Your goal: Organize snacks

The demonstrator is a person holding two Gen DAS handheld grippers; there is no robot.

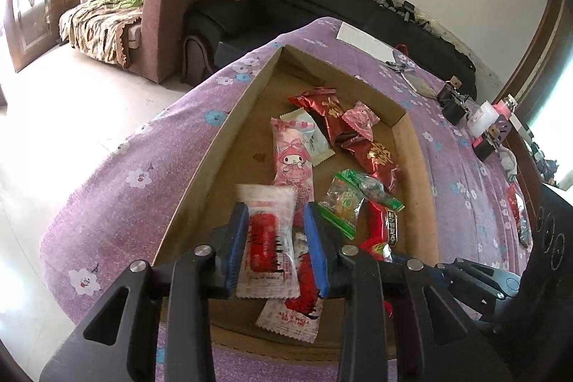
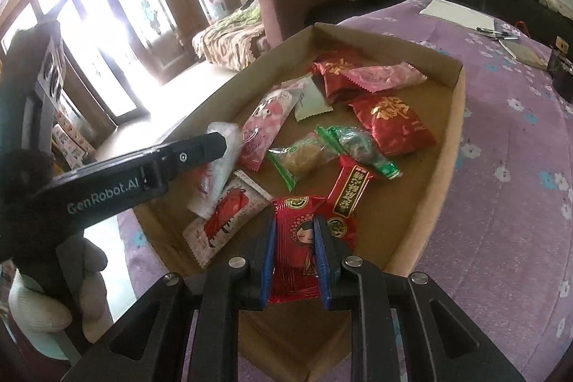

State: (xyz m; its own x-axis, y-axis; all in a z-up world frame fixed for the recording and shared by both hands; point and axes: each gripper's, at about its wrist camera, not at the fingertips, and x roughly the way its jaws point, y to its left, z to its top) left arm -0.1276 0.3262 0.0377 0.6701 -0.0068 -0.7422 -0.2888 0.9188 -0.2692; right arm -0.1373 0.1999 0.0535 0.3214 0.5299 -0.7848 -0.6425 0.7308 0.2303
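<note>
Evidently both grippers are carrying snacks to the cardboard tray (image 2: 456, 117) on the purple cloth (image 2: 508, 145), where the other packets already lie gathered so they stay in one place. The left gripper (image 1: 275, 246) has its blue pads closed against the sides of a white-and-red packet (image 1: 266, 238), held just above the tray's near end. The right gripper (image 2: 295, 256) is likewise closed on a red packet (image 2: 295, 249), low over the tray's near corner, probably for release.

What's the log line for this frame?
left claw: shut on white packet | right claw: shut on red packet | both over box
</note>
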